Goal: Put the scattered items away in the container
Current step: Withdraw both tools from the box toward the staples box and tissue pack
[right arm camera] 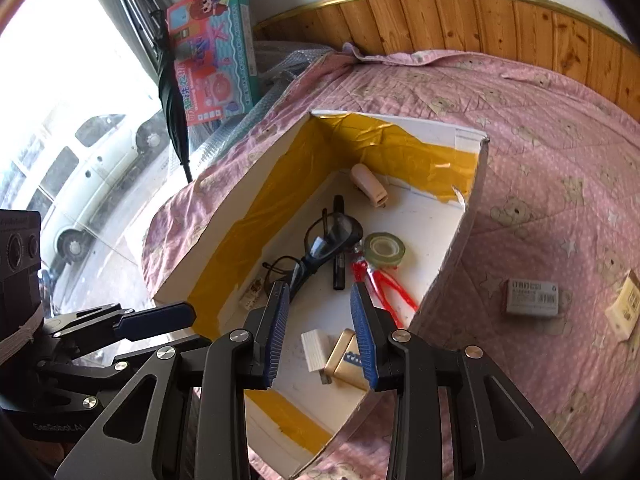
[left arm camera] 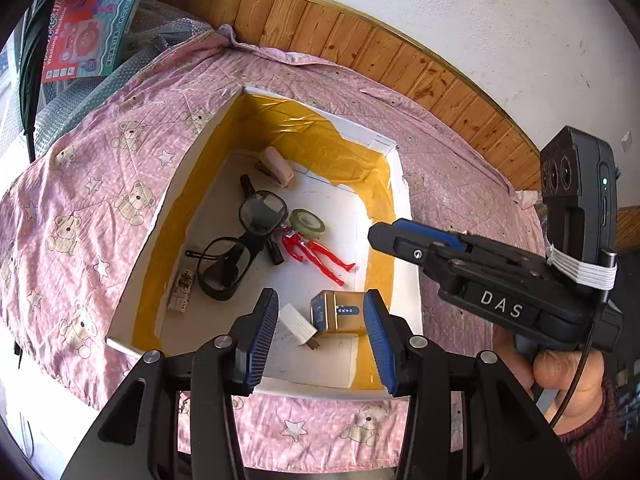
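A white container (left arm camera: 405, 204) lined with yellow tape sits on the pink bear-print sheet. Inside lie black glasses (left arm camera: 240, 248), a red figure (left arm camera: 316, 254), a tape roll (left arm camera: 307, 221), a pale stapler (left arm camera: 276, 166), a gold tin (left arm camera: 338, 312) and a white block (left arm camera: 296, 324). My left gripper (left arm camera: 320, 340) hangs open over the container's near edge, holding nothing. My right gripper (right arm camera: 320, 336) is open and empty too, above the tin (right arm camera: 346, 354) and block (right arm camera: 314, 350). On the sheet outside the container (right arm camera: 472, 200) lie a grey box (right arm camera: 532, 298) and a cream item (right arm camera: 624, 312).
The sheet (left arm camera: 80, 200) covers a raised surface against a wood-panelled wall (left arm camera: 400, 60). A toy carton (right arm camera: 212, 52), bubble wrap and a folded black umbrella (right arm camera: 172, 92) stand at the far left corner. A hand (left arm camera: 568, 372) holds the right gripper's handle.
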Available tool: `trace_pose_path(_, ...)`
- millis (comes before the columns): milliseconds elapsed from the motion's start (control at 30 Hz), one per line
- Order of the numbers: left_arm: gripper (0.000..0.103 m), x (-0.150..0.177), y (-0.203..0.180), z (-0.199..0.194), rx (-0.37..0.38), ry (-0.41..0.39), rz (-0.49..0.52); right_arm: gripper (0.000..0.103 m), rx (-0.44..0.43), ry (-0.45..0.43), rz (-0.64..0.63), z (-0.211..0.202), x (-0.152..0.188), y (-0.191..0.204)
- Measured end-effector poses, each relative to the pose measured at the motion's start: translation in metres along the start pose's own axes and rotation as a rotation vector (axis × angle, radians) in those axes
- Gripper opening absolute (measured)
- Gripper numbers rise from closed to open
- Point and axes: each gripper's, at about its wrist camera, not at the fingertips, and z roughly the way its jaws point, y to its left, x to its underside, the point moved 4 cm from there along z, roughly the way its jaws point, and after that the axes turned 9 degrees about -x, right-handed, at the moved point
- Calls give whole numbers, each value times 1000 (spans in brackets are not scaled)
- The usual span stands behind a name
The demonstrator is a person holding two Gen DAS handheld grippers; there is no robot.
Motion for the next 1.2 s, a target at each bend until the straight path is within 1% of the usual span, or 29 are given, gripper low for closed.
trace_pose_path(200,47,10,-31,-6,22,-8,52,34,-11,-37,61,-25,23,-13)
trace_pose_path(367,47,20,-53,-6,31,-7,73,34,15,-70,64,-45,39,-18)
trace_pose_path(567,47,26,-80,-3,4,-13,132,34,42,-122,95,-69,57,-34)
trace_pose_path(667,47,27,-95,-1,-6,-16,168,34,61,-141,115,-79,66,-48)
trace_pose_path(800,47,28,-119,4,-43,-28,248,34,72,-162,168,-92,75,-72)
trace_pose_path(1000,47,32,-154,22,-48,-11,336,34,98,-177,246,-106,91,-113)
trace_pose_path(1200,47,30,-184,49,-44,16,377,34,125,-196,301,-118,99,-150)
